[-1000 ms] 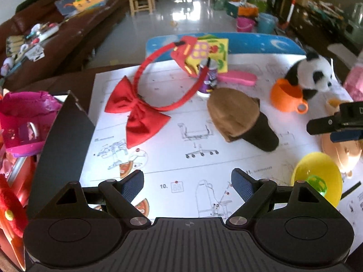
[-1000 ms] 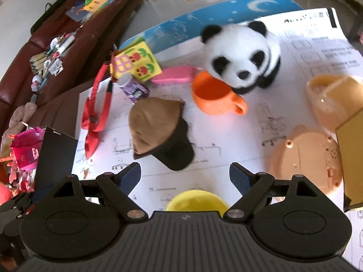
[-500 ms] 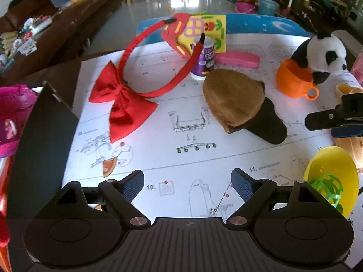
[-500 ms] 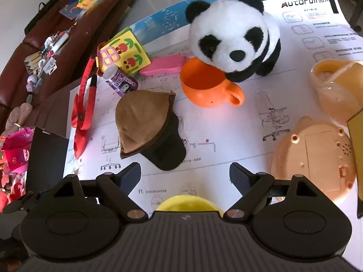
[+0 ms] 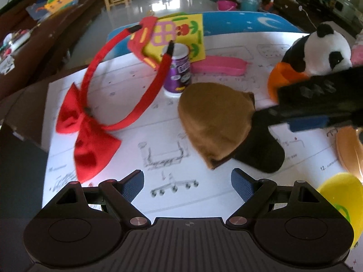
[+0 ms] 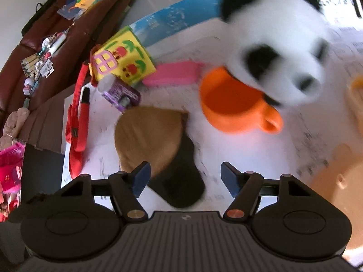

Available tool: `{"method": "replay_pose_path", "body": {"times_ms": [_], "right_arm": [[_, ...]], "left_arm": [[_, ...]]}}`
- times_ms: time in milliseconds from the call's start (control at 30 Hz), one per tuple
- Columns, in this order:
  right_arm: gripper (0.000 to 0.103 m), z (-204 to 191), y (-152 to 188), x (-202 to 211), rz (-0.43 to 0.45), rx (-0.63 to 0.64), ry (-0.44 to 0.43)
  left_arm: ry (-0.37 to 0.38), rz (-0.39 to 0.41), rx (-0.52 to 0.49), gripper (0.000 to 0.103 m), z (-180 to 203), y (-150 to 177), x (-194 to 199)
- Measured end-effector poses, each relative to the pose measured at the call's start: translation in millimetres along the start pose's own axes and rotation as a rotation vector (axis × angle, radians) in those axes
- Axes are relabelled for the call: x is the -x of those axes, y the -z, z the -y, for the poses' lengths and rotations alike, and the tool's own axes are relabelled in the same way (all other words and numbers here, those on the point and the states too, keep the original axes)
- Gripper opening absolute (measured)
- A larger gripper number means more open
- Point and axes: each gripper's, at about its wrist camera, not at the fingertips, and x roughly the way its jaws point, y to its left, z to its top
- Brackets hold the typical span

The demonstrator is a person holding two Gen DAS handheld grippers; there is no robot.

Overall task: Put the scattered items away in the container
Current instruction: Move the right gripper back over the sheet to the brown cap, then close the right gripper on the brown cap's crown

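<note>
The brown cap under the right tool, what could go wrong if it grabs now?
1. The right tool, its jaws closing with nothing pressed between them yet, sits over the brown cap; soft fabric may bunch or slip out.
2. The orange cup and panda toy stand close beyond and could get knocked.
3. The left tool is open beside the same cap, so the two might collide.
</note>
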Motion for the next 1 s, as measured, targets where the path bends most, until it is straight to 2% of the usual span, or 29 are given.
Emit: {"method": "replay_pose_path", "body": {"times_ms": [233, 300, 433, 500, 533, 567, 667, 767, 800, 900, 1000], "right_arm": [[0.073, -12, -23, -26, 0.02, 0.006, -0.006], [0.076, -9, -24, -32, 0.016, -0.014, -0.015], [0.076, -13, -20, -34, 0.022, -0.01, -0.054], [0.062, -15, -18, -35, 0.001, -0.016, -0.093], [0.051, -15, -16, -37, -0.017, -0.026, -0.11], [0.05, -16, -14, -37, -0.02, -0.03, -0.1], [0.046, -17, -9, -33, -0.018, -0.029, -0.099], [0.046, -14, -3, -27, -0.043, -0.044, -0.126], [0.046, -14, 0, -25, -0.054, -0.043, -0.14], [0.044, -13, 14, -21, -0.117, -0.049, -0.228], [0.046, -17, 25, -16, -0.127, -0.023, -0.227]], "left_arm": [[0.013, 0.019, -0.014, 0.091, -1, -11, -14], [0.023, 0.022, -0.019, 0.091, -1, -14, -18], [0.056, 0.015, -0.037, 0.087, 2, -17, -28], [0.062, 0.005, -0.053, 0.084, 5, -16, -32], [0.056, 0.016, -0.06, 0.084, 5, -15, -32], [0.054, 0.021, -0.069, 0.082, 5, -14, -32], [0.059, 0.017, -0.063, 0.068, -4, -11, -30], [0.092, -0.004, -0.039, 0.063, -16, -6, -24], [0.097, -0.003, -0.039, 0.054, -19, -2, -21], [0.119, -0.018, -0.025, 0.052, -29, 12, -14], [0.106, -0.014, -0.029, 0.052, -31, 26, -6]]}}
